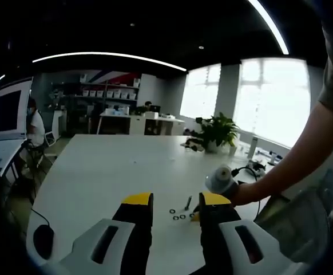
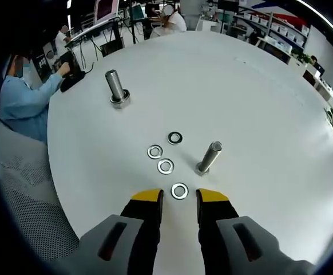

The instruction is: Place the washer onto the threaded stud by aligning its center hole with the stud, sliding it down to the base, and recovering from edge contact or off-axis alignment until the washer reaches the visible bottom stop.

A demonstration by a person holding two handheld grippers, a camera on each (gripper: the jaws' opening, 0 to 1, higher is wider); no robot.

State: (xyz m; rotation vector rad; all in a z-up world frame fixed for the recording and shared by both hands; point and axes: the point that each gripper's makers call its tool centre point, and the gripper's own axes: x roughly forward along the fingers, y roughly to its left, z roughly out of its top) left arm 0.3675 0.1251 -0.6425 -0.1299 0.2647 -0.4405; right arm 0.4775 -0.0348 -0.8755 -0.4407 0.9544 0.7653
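A large white table carries the parts for a washer-fitting job. In the right gripper view, four loose washers lie flat near the table's middle: one washer sits just ahead of the right gripper, framed in the gap between its two yellow-tipped jaws, and the other three washers form a small cluster a little farther on. The jaws stand parted with nothing between them, so this gripper seems lined up to pick the nearest washer. Just right of the cluster stands a threaded stud, upright on its wider base with its shaft bare, which suggests no washer has gone on it yet. A second stud, seated on a ring at its foot, stands well apart toward the far left, probably a spare or an example. In the left gripper view, the left gripper hovers above the table with its jaws also parted and empty, looking over the same washers and stud, which appear tiny here and hard to make out. A person's bare arm reaches in from the right of that view. Other people sit at desks beyond the table.
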